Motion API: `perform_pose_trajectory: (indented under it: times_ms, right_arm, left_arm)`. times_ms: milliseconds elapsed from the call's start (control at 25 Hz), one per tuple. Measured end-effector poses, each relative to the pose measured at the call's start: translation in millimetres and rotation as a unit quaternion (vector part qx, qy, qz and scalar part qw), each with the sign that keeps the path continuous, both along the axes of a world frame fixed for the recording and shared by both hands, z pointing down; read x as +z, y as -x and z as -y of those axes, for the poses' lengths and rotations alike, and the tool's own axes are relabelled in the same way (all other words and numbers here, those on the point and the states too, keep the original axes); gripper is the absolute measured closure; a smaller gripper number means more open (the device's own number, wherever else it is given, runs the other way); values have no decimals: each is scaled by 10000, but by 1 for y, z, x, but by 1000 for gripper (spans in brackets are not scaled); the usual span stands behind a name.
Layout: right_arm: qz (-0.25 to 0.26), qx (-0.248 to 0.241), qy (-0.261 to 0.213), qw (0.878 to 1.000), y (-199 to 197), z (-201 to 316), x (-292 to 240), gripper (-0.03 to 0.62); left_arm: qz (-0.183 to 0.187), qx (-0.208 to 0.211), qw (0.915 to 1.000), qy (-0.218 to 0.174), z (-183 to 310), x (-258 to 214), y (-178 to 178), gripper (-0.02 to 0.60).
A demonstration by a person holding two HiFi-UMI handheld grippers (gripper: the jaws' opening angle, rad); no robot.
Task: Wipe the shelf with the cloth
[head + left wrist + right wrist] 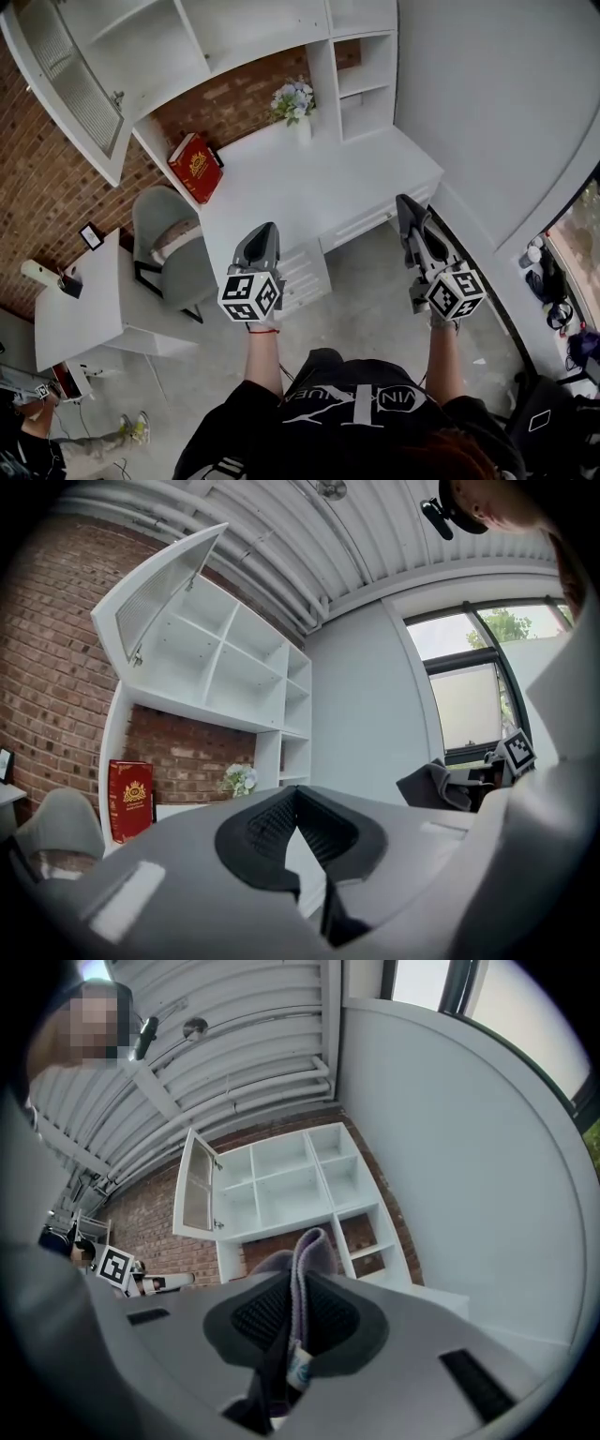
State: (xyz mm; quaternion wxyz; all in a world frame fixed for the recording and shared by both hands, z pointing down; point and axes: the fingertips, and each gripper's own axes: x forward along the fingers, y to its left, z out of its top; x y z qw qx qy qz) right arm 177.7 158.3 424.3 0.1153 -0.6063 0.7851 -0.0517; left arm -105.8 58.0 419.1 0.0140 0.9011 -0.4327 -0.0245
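The white shelf unit [234, 37] hangs on a brick wall above a white desk [319, 192], its left cabinet door [66, 84] swung open. It also shows as the shelf unit [220, 663] in the left gripper view and the shelf unit [281, 1180] in the right gripper view. My right gripper [412, 220] is shut on a lavender-grey cloth [307, 1255], whose fold sticks up between the jaws of the right gripper [298, 1283]. My left gripper [261, 246] is held in front of the desk edge. Its tips meet with nothing between them, as seen at the left gripper [296, 794]. Both grippers are well short of the shelf.
On the desk stand a red book [195, 167] leaning against the shelf side and a vase of flowers [294, 103]. A grey chair [169, 244] sits left of the desk drawers [305, 272]. A second white table [84, 314] and another person [37, 436] are at the lower left.
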Motion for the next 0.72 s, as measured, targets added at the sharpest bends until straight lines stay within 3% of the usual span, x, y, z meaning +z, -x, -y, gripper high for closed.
perform_pose_trajectory:
  times_ms: [360, 720]
  right_arm:
    - [182, -309, 106, 9993, 1, 40, 14, 537]
    - [68, -580, 143, 9982, -1, 120, 13, 537]
  left_arm:
    - [96, -125, 9997, 164, 25, 17, -14, 571]
    - [-89, -332, 9994, 78, 101, 14, -19, 571]
